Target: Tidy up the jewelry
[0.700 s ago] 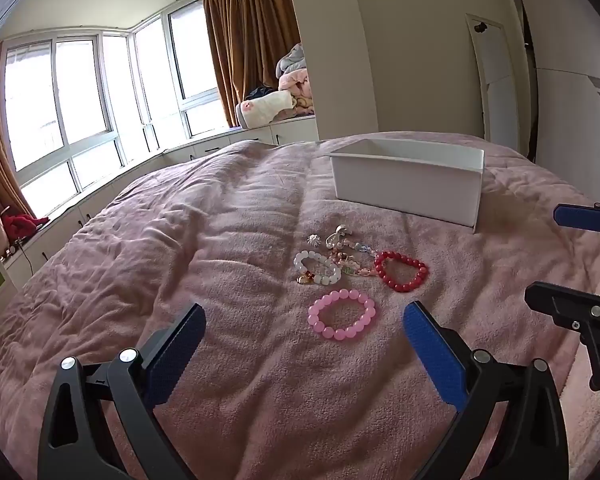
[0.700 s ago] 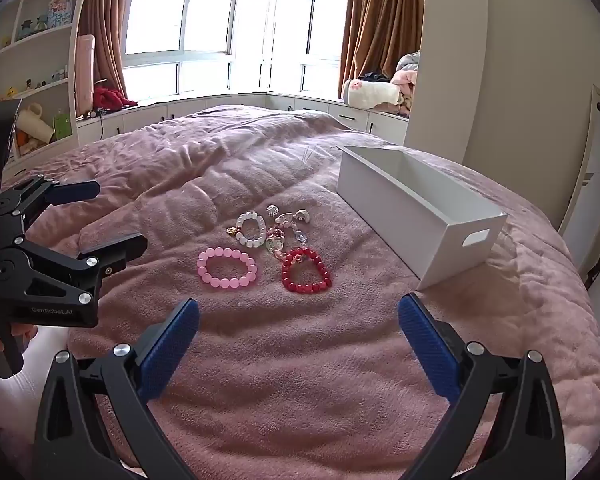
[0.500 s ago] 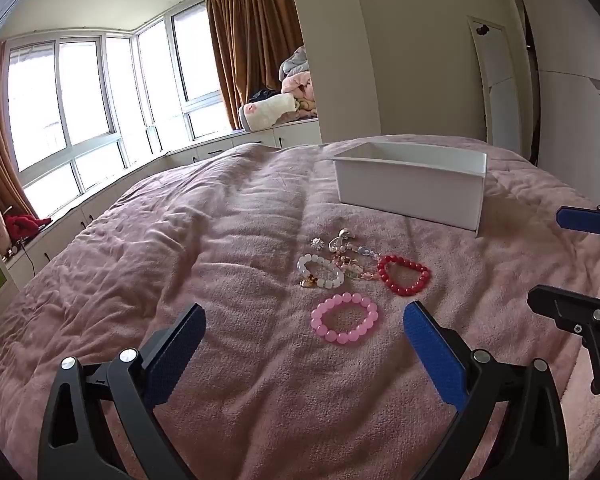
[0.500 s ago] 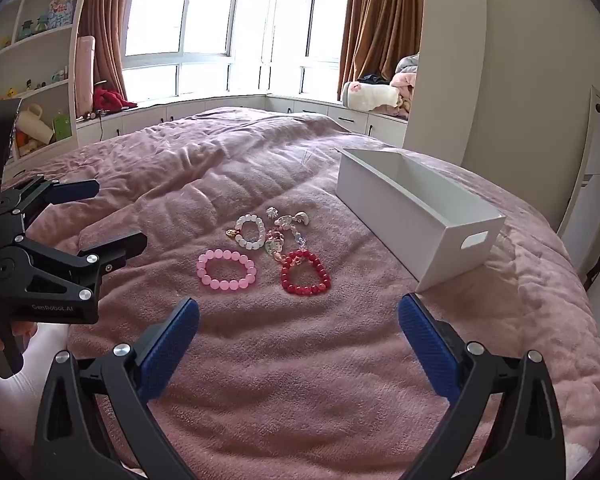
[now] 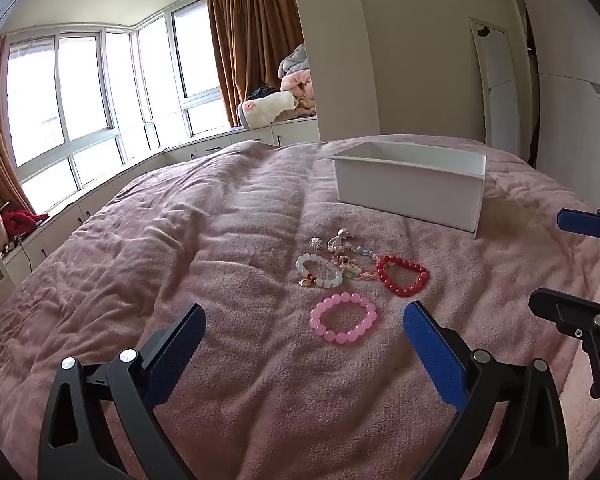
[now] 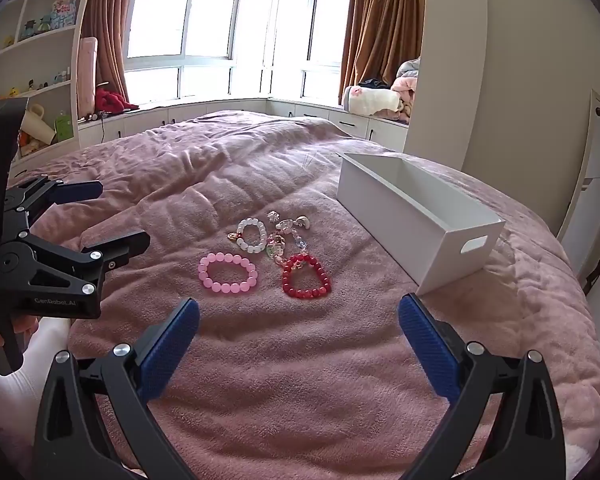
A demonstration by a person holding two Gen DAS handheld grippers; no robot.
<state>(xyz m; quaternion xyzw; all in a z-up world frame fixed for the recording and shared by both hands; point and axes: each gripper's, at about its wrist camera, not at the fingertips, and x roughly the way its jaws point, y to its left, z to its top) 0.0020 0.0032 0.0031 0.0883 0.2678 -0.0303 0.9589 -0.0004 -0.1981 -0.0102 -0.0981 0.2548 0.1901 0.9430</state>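
So far nothing is sorted: the bracelets (image 6: 228, 278) and small trinkets (image 6: 290, 224) lie mid-frame on the blanket (image 6: 300, 360), the white box (image 6: 416, 224) at right looks empty, and left gripper (image 5: 304, 330) and right gripper (image 6: 299, 320) both gape empty.

Three bead bracelets lie on the pink plush bed cover (image 6: 300, 380): one of pale pink beads (image 6: 227, 273), one of dark red beads (image 6: 306, 276) at its 3 o'clock, one of white beads (image 6: 252, 235) at its 12 o'clock. One strand of mixed clear and pastel beads (image 6: 278, 245). Roughly three small silvery charms (image 6: 296, 223); exact number unclear. One white rectangular plastic bin (image 6: 388, 208).
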